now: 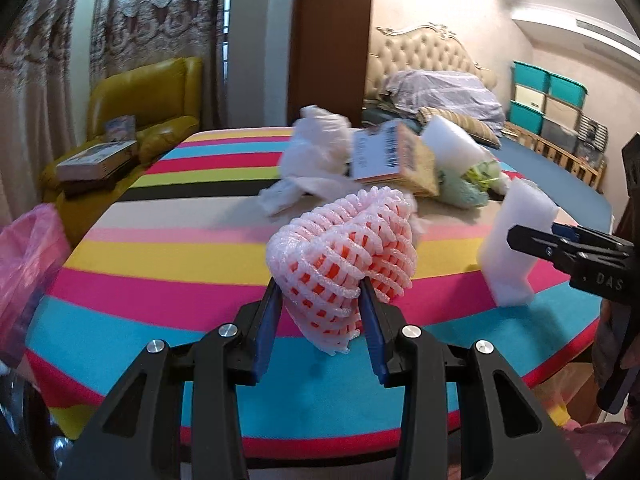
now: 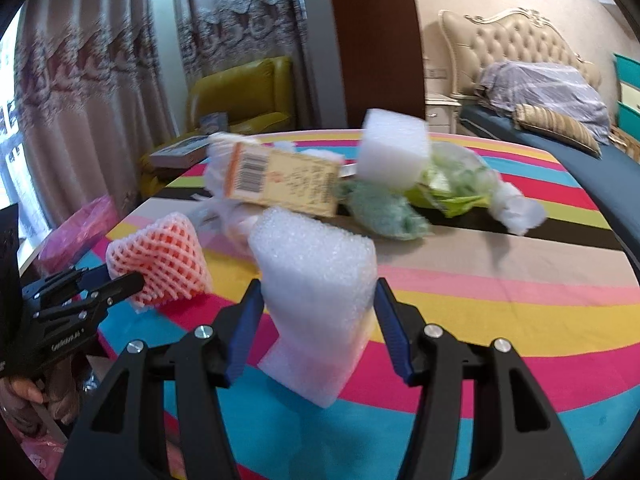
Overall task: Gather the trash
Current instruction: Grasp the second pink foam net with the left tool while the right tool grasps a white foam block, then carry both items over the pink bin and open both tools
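My left gripper (image 1: 320, 292) is shut on a pink foam fruit net (image 1: 344, 256) and holds it above the striped tablecloth (image 1: 168, 256); the net also shows in the right wrist view (image 2: 160, 260). My right gripper (image 2: 318, 296) is shut on a white foam block (image 2: 320, 292), seen at the right in the left wrist view (image 1: 516, 240). More trash lies at the table's far side: a crumpled white plastic bag (image 1: 312, 152), a yellow barcoded carton (image 2: 280, 180), another white foam block (image 2: 392, 148), a green wrapper (image 2: 380, 208) and a clear bag with green scraps (image 2: 456, 184).
A pink plastic bag (image 1: 28, 264) hangs at the table's left edge. A yellow armchair (image 1: 148, 96) with boxes stands behind the table. A bed (image 2: 560, 120) with bedding is at the right. Stacked storage boxes (image 1: 552, 100) line the far wall.
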Demonstrator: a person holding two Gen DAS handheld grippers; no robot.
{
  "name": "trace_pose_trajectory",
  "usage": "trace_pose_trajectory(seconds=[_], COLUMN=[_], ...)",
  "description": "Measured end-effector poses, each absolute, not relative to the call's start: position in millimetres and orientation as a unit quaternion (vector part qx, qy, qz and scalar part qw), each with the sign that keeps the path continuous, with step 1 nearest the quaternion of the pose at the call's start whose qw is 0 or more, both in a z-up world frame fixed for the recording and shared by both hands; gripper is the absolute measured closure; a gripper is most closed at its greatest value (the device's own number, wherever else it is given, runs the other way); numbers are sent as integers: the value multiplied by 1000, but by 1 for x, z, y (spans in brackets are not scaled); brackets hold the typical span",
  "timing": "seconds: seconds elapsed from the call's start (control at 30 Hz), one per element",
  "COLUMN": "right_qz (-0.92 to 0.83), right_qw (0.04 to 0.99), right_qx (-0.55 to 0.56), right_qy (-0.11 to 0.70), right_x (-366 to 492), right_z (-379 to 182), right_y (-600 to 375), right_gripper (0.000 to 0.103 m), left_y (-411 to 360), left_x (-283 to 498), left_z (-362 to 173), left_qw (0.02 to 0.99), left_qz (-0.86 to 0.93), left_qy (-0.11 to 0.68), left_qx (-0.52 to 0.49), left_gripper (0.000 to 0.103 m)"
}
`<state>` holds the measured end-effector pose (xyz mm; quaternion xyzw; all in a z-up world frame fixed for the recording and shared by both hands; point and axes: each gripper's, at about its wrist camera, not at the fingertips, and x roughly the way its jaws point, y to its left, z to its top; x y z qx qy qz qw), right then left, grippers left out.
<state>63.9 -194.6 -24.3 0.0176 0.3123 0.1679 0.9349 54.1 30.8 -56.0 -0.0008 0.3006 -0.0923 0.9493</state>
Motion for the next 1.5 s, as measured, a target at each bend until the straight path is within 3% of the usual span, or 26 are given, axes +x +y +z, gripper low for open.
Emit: trace_pose_trajectory(seconds=[0.73, 1.2, 1.5], right_qz=[260, 397, 478], right_qw=[917, 859, 817], right_qx=[-38, -42, -42], right_qy=[299, 320, 321], right_x=[90, 131, 154], right_z=[-8, 9, 39], right_y=[-95, 53, 183], right_gripper=[48, 48, 47], left_y=[95, 237, 344], left_x=[38, 13, 8], left_z=[-41, 12, 16], left_qw=[962, 964, 934], left_qz=[-22, 123, 223], left_qy=[272, 209, 248], left_qx=[-31, -111, -127], left_gripper=[66, 66, 66])
